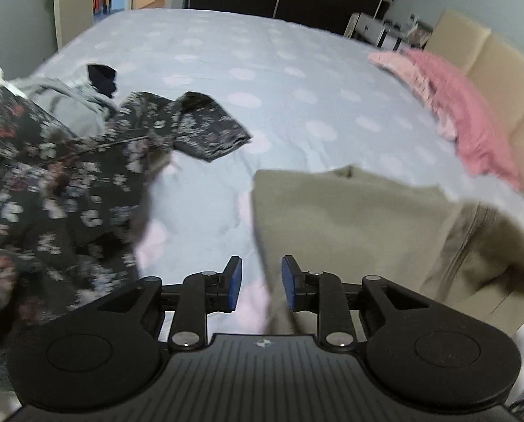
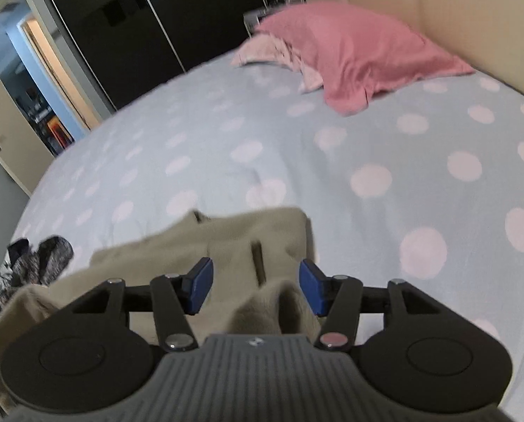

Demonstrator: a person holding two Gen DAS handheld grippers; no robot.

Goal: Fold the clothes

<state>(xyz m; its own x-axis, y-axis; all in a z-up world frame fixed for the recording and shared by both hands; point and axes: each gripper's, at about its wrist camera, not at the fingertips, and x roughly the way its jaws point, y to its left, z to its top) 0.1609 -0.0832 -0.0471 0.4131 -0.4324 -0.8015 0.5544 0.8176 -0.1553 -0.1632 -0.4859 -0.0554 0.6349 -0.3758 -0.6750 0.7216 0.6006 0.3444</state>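
Blue polka-dot bed (image 2: 367,140) carries a rumpled khaki cotton garment (image 1: 349,218), lying directly beneath the right gripper (image 2: 256,286), right of the left gripper (image 1: 261,283); both parted, empty.

Left tongs (image 1: 261,283) open, nothing gripped, over the left edge of the khaki garment (image 1: 353,218) on the dotted bed (image 1: 247,70). Floral garment (image 1: 72,183) heaped left, pink pillow (image 1: 465,112) far right.
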